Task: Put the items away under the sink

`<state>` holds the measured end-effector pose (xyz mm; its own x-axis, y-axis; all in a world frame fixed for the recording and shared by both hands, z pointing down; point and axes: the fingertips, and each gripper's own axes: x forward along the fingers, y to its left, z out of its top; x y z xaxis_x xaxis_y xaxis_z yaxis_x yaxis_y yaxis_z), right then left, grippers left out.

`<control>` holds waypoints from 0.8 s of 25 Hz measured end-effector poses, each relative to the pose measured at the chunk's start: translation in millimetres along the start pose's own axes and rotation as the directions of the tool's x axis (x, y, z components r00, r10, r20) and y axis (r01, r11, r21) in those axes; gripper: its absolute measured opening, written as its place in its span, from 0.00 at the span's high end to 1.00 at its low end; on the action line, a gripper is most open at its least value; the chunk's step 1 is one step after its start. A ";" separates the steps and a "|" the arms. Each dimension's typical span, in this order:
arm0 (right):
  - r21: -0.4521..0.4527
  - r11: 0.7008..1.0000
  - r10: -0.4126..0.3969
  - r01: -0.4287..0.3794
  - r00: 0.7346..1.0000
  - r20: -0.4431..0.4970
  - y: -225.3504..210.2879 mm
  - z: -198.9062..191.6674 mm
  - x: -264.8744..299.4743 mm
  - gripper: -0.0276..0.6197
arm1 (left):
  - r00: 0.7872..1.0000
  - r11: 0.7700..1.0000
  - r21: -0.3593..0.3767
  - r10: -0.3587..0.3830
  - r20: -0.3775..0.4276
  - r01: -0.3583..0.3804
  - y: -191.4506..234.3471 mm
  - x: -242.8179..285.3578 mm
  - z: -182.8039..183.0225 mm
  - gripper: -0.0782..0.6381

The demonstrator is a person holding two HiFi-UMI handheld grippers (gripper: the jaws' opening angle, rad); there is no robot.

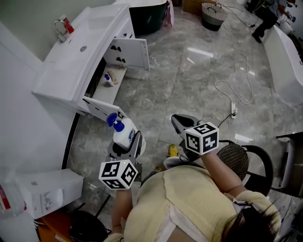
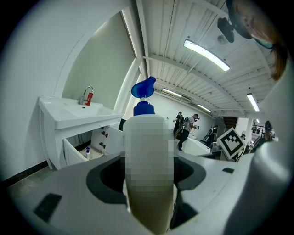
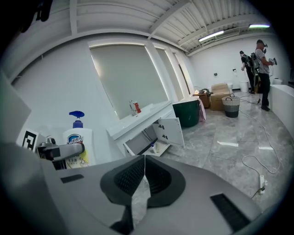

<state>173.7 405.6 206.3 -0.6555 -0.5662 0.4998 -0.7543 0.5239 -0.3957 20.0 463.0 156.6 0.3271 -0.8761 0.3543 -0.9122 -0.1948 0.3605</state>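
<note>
My left gripper (image 1: 129,142) is shut on a white pump bottle (image 1: 124,132) with a blue pump head, held upright above the floor in front of the vanity. In the left gripper view the bottle (image 2: 148,156) fills the gap between the jaws. The white sink vanity (image 1: 85,52) stands at upper left with both cabinet doors (image 1: 128,52) swung open. A small bottle (image 1: 109,79) lies on the shelf inside. My right gripper (image 1: 180,122) hovers to the right of the bottle, shut with nothing in it; its pads meet at the tip (image 3: 144,158). The right gripper view also shows the pump bottle (image 3: 78,140).
A white box (image 1: 47,189) sits at lower left by the wall. A cable with a power strip (image 1: 232,106) trails over the marble floor. A dark bin (image 1: 147,16) and a basket (image 1: 214,14) stand at the back. A chair (image 1: 258,163) is at the right.
</note>
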 end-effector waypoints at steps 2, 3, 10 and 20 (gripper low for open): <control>0.000 1.000 0.011 -0.011 1.000 -0.001 -10.3 9.6 5.9 0.92 | 1.000 1.000 -0.001 0.004 -0.002 -0.004 -2.6 16.2 5.3 0.48; 0.000 1.000 0.016 -0.016 1.000 -0.002 -15.5 13.5 7.9 0.91 | 1.000 1.000 -0.002 0.007 -0.003 -0.007 -4.2 23.9 7.2 0.48; 0.004 1.000 0.023 -0.023 1.000 -0.012 -59.5 32.8 17.6 0.92 | 0.999 0.999 -0.040 0.033 0.020 -0.032 -10.0 77.0 18.1 0.48; 0.042 0.999 0.015 -0.015 1.000 -0.003 -106.6 49.9 24.5 0.92 | 1.000 0.999 -0.046 -0.004 0.018 0.005 -40.7 138.4 29.8 0.48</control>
<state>236.1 304.1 222.2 -0.6667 -0.5563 0.4960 -0.7453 0.5053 -0.4351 95.0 336.5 165.2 0.3260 -0.8832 0.3371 -0.8982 -0.1781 0.4018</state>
